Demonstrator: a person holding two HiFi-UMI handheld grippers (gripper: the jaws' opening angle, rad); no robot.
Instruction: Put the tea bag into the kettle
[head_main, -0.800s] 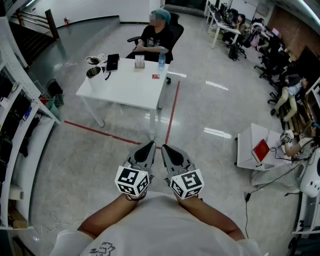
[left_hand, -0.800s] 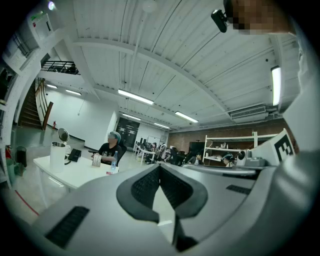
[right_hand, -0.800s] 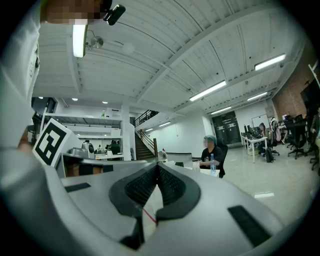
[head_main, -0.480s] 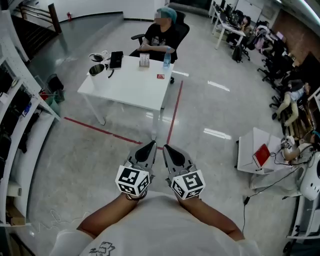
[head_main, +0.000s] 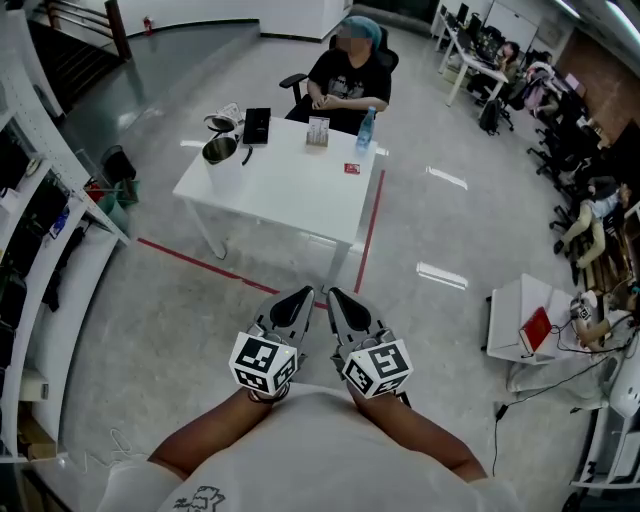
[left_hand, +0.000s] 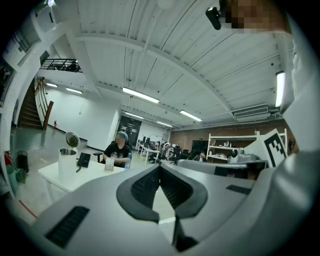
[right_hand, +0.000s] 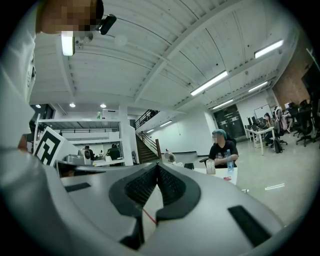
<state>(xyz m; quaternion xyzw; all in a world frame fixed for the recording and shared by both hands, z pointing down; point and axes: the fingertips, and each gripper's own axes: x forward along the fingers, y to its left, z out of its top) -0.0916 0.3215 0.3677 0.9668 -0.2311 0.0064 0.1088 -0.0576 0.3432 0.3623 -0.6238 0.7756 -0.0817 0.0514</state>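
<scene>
A white kettle (head_main: 222, 165) with its lid up stands at the left end of a white table (head_main: 290, 195), well ahead of me. It also shows in the left gripper view as the kettle (left_hand: 66, 161). A small red tea bag (head_main: 352, 168) lies near the table's right edge; in the right gripper view the tea bag (right_hand: 227, 178) is a red speck. My left gripper (head_main: 300, 297) and right gripper (head_main: 335, 297) are held side by side close to my body, above the floor and far short of the table. Both are shut with nothing between the jaws.
A person (head_main: 350, 75) sits behind the table. On it are a black case (head_main: 257, 125), a small box (head_main: 318, 130) and a water bottle (head_main: 366, 128). Red tape lines (head_main: 225, 270) cross the floor. Shelving (head_main: 40, 230) runs along the left; a low white table (head_main: 530, 320) stands right.
The table and seated person have shifted rightward and slightly lower in the head view. Both grippers stay shut in the same place before my body.
</scene>
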